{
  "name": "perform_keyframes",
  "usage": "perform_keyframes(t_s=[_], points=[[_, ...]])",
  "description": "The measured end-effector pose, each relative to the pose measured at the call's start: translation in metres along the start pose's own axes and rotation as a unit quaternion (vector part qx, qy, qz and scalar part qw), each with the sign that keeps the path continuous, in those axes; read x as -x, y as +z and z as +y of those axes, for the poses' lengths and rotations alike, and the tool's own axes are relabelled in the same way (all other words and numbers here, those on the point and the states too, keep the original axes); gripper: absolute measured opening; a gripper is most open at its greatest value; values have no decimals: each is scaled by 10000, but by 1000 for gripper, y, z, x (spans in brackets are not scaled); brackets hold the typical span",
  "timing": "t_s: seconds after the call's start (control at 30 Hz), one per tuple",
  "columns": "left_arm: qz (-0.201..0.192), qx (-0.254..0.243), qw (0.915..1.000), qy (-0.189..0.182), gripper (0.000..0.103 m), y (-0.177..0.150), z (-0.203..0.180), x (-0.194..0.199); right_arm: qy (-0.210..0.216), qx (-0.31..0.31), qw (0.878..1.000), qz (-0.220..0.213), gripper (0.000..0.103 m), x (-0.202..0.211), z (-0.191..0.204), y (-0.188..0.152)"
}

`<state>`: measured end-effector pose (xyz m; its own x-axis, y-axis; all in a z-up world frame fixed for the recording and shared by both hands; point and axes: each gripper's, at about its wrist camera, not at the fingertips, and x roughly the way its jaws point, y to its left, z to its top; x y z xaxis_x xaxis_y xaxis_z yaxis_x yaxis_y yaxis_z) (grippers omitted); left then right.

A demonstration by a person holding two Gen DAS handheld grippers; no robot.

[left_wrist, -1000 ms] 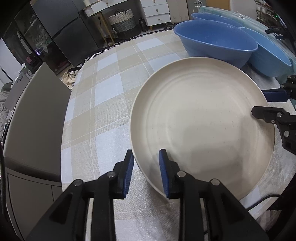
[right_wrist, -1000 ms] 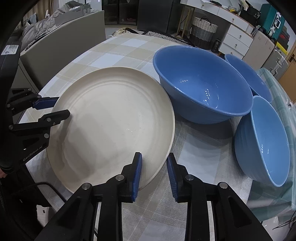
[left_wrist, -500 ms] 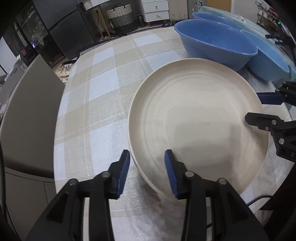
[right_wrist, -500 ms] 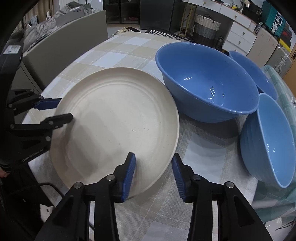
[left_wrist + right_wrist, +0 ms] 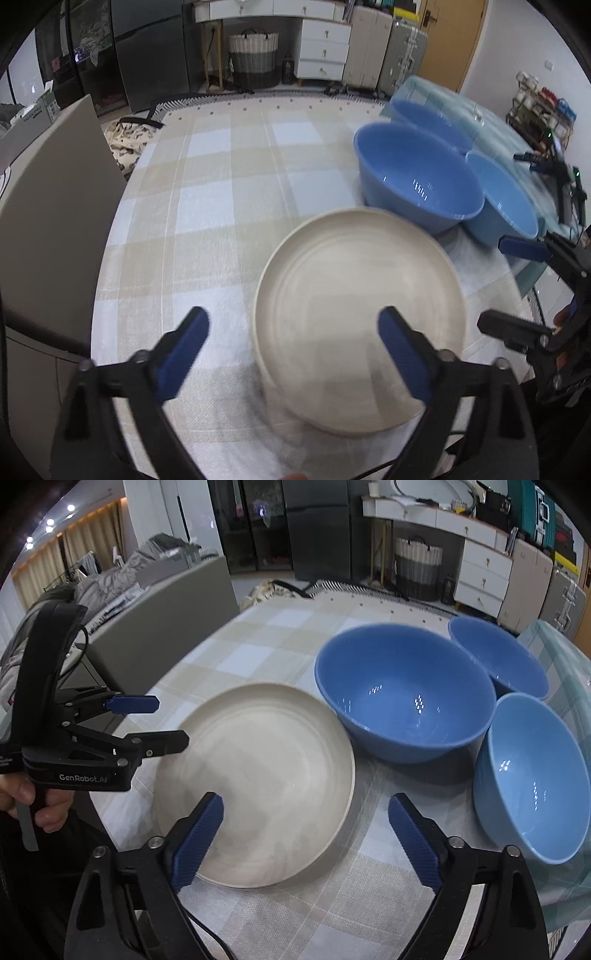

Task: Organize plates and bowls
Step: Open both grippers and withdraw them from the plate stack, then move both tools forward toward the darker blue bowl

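- The cream plate is wide, round and shallow, with a low raised rim and faint concentric rings across its matte, pale face; it lies flat on the checked tablecloth near the table's front edge.
- Just behind it stands the big blue bowl, glossy inside and deep, its wall right beside the plate's far rim; whether they touch I cannot tell.
- Two more bowls flank that one: a darker blue bowl behind and a light blue bowl to the right, tilted on its side against the others.
- The left gripper has just been opening; its blue pads stand spread wide above the plate's near-left rim, clear of it and holding nothing.
- The right gripper has likewise just been opening; its jaws are spread over the plate's right edge, with no pad pressing on it.
- A hand grips the left tool's handle.
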<state>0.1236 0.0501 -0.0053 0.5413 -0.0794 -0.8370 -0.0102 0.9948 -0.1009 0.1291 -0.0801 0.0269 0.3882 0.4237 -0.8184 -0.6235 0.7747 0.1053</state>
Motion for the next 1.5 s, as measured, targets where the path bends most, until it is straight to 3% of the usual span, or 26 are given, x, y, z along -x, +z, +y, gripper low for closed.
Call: perform_keyframes(t_s=[0.17, 0.57, 1.13, 1.5], points=[[-386, 30, 9990, -204, 103, 16, -9, 11, -45, -3, 9991, -429, 102, 23, -10, 2], [-662, 154, 9969, -386, 103, 46, -27, 18, -663, -382, 9905, -1141, 102, 68, -53, 7], [-1249, -11, 9913, -406, 103, 85, -56, 40, -1239, -974, 9738, -1638, 102, 126, -101, 45], [-1368, 27, 9900, -347, 103, 112, -58, 39, -1389, -1292, 9705, -1489, 102, 143, -135, 79]])
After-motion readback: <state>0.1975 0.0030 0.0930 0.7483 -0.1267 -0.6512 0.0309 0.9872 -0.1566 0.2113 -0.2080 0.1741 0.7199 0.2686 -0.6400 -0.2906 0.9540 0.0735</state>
